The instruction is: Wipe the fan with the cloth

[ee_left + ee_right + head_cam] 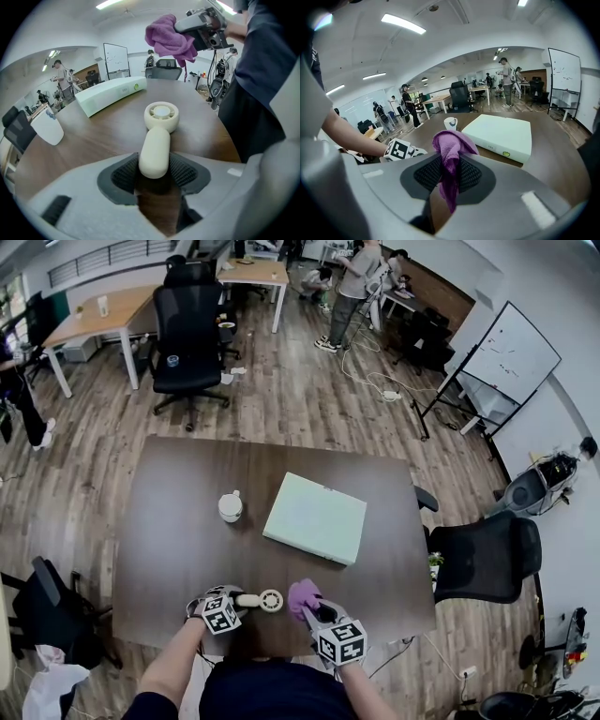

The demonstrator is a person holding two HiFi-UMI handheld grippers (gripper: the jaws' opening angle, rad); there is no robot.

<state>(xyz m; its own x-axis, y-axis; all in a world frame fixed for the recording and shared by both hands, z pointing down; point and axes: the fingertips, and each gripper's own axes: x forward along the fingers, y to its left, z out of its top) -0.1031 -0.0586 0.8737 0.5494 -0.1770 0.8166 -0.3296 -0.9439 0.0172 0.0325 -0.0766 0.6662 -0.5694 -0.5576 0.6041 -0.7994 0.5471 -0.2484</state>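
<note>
A small cream handheld fan (pixel 263 600) lies flat on the brown table (pixel 178 521) near its front edge, round head pointing right. In the left gripper view its handle (pixel 154 154) sits between the dark pads (pixel 124 173), which touch it on both sides, so my left gripper (pixel 236 600) is shut on it. My right gripper (pixel 311 603) is shut on a bunched purple cloth (pixel 302 594), held just right of the fan head and above the table. The cloth (pixel 450 145) hangs down between the right jaws. From the left gripper view the cloth (pixel 166 37) is up above the fan head (pixel 161 116).
A pale green flat box (pixel 316 517) lies mid-table, and a white cup (pixel 230 506) stands to its left. Black office chairs stand at the right side (pixel 483 559) and beyond the far edge (pixel 187 343). People stand far back in the room.
</note>
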